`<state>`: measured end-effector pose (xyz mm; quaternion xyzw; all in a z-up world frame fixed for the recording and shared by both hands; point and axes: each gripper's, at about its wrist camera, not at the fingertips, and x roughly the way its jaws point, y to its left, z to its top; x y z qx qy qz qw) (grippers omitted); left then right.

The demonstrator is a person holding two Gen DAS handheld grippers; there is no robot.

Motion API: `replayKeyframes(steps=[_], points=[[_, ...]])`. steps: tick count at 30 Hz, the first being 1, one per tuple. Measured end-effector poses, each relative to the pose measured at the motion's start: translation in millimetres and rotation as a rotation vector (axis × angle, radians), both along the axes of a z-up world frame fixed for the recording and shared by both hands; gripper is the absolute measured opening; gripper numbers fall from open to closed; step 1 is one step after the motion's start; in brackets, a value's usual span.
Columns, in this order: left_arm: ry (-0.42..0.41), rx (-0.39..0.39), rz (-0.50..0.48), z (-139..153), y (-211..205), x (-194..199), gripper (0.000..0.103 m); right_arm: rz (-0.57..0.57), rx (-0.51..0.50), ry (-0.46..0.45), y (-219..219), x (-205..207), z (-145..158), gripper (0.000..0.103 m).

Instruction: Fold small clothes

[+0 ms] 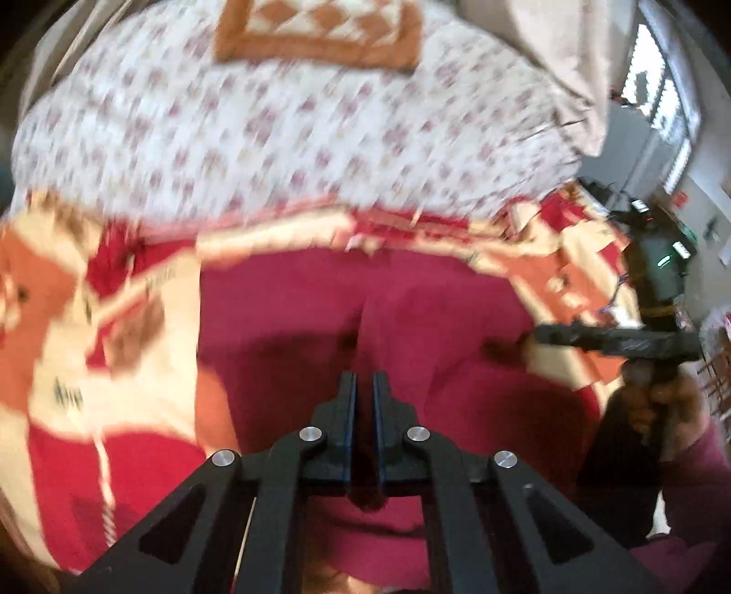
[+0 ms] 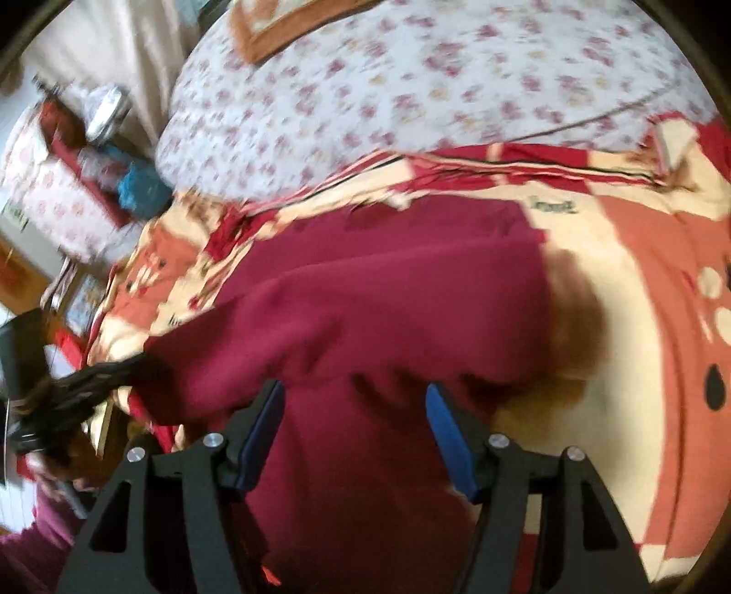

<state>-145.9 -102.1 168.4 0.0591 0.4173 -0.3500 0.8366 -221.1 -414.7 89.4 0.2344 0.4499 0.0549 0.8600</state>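
Note:
A maroon garment (image 1: 388, 297) lies spread on a patterned blanket on a bed. In the left wrist view my left gripper (image 1: 364, 381) has its jaws pressed together over a crease of the garment, which runs up into them. The right wrist view shows a corner of the garment (image 2: 388, 283) drawn out and up to the blurred left gripper (image 2: 132, 365) at the left edge. My right gripper (image 2: 354, 393) stands open above the garment, blue pads (image 2: 450, 438) wide apart and nothing pinched. It also shows at the garment's right side as the right gripper (image 1: 541, 333), held by a hand (image 1: 662, 402).
A red, cream and orange blanket (image 2: 639, 297) covers the near part of the bed. Beyond it lies a white floral sheet (image 1: 274, 114) with a brown-patterned pillow (image 1: 320, 32). Cluttered furniture (image 2: 91, 151) stands beside the bed, and a bright window (image 1: 658, 82) is far right.

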Motion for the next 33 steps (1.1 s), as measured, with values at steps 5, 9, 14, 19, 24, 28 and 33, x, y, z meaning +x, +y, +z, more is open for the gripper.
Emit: replayKeyframes(steps=[5,9,14,19,24,28,33], points=[[-0.061,-0.042,-0.028,60,-18,25,0.000,-0.035,-0.043,-0.004,-16,-6,1,0.068],[-0.115,-0.079,-0.037,105,-30,39,0.000,-0.073,-0.025,-0.007,-29,-9,-2,0.069],[-0.155,-0.134,-0.065,150,-40,38,0.000,-0.141,0.012,-0.037,-53,-3,5,0.069],[-0.217,-0.143,-0.070,188,-51,35,0.000,-0.092,-0.012,-0.084,-52,6,20,0.074],[-0.240,-0.169,-0.056,215,-61,44,0.000,0.016,-0.107,-0.092,-24,0,16,0.087],[-0.231,-0.151,-0.061,206,-70,46,0.000,0.004,-0.197,-0.024,-22,2,0,0.087],[-0.096,-0.059,-0.029,136,-70,53,0.000,0.002,-0.137,-0.035,-28,2,3,0.087]])
